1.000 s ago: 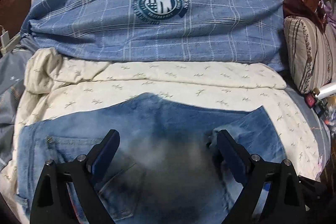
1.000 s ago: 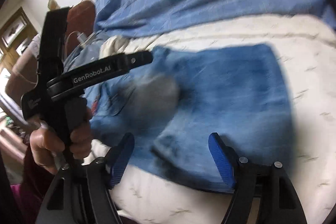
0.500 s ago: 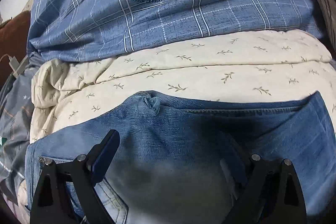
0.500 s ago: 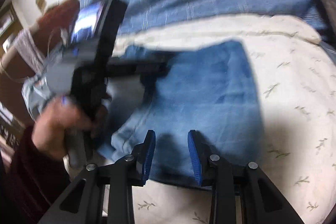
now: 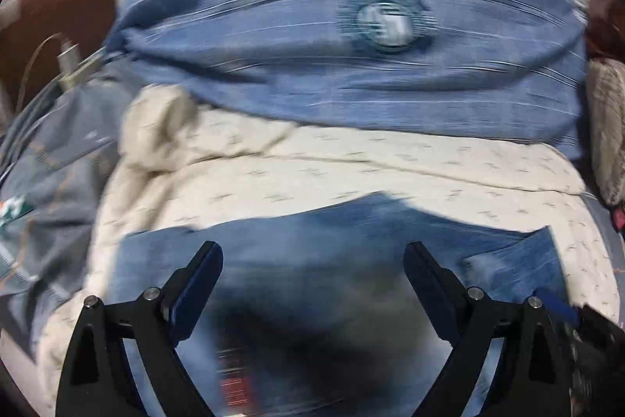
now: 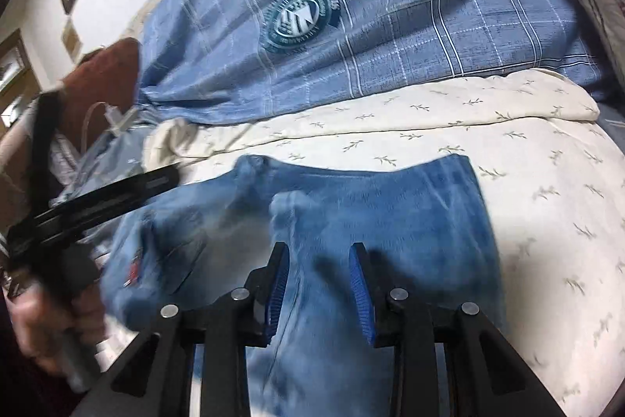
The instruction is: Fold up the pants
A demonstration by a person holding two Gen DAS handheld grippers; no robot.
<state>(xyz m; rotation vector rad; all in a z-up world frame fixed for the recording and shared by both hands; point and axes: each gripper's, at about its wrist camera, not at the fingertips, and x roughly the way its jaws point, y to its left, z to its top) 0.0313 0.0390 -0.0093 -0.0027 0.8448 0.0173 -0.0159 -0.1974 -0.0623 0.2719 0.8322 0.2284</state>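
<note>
Blue jeans (image 6: 410, 213) lie folded on a cream leaf-print sheet (image 6: 508, 127) on a bed. My right gripper (image 6: 318, 253) is over their near part, its blue pads drawn close together with a ridge of denim pinched between them. At the left of that view a hand (image 6: 47, 319) holds my left gripper (image 6: 97, 198) above the jeans' left end. In the left wrist view, which is blurred by motion, my left gripper (image 5: 312, 253) stands wide open above the jeans (image 5: 351, 229) with nothing between its fingers.
A blue plaid duvet (image 6: 390, 26) with a round badge fills the back of the bed. A striped pillow (image 5: 605, 124) lies at the right. At the left are a brown cushion (image 5: 50, 26), a white charger cable (image 5: 66, 61) and a grey blanket (image 5: 47, 163).
The right gripper's jaws went from wide apart to close together on the denim, and it moved in over the jeans. The left gripper dipped close to the jeans, then drew back, still open.
</note>
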